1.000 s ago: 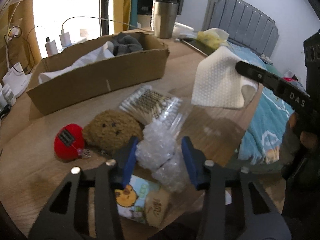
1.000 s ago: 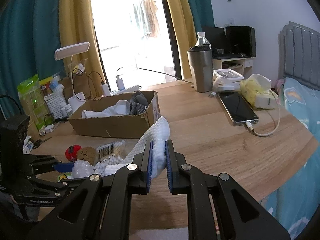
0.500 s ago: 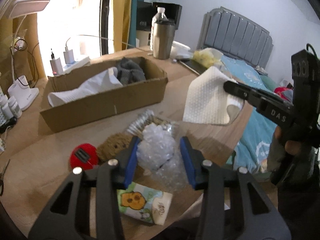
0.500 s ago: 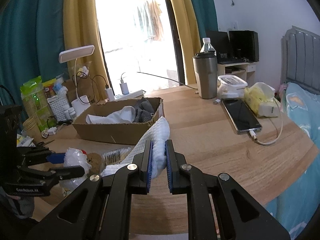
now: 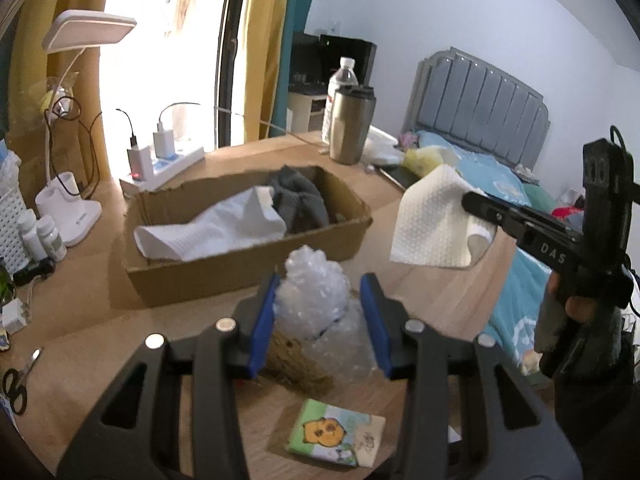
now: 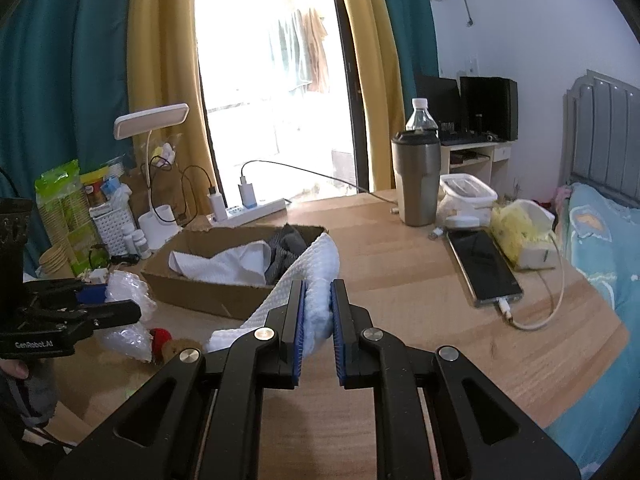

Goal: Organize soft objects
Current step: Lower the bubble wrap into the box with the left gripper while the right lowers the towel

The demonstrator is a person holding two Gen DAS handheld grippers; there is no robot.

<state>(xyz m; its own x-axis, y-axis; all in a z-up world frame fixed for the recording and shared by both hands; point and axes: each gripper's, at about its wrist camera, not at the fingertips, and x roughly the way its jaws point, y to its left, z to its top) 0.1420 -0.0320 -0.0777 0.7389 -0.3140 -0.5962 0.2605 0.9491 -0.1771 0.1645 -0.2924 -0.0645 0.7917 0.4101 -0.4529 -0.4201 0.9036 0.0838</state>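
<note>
My left gripper (image 5: 318, 284) is shut on a wad of clear bubble wrap (image 5: 312, 292) and holds it above the table, just in front of the cardboard box (image 5: 248, 268). The box holds a white cloth (image 5: 216, 230) and a grey cloth (image 5: 298, 198). My right gripper (image 6: 319, 292) is shut on a white textured cloth (image 6: 316, 276) that hangs in the air to the right of the box; the cloth also shows in the left wrist view (image 5: 434, 220). A brown plush toy (image 5: 296, 360) lies under the bubble wrap.
A small tissue pack with a cartoon (image 5: 336, 434) lies at the table's near edge. A steel tumbler (image 6: 418, 178), water bottle (image 6: 420, 118), phone (image 6: 482, 266) and yellow bag (image 6: 516, 230) sit at the right. Desk lamp (image 5: 86, 36), power strip (image 5: 164, 168) and scissors (image 5: 18, 380) at the left.
My left gripper has lifted the bubble wrap off the table and moved it toward the box. My right gripper has risen slightly, still holding the white cloth.
</note>
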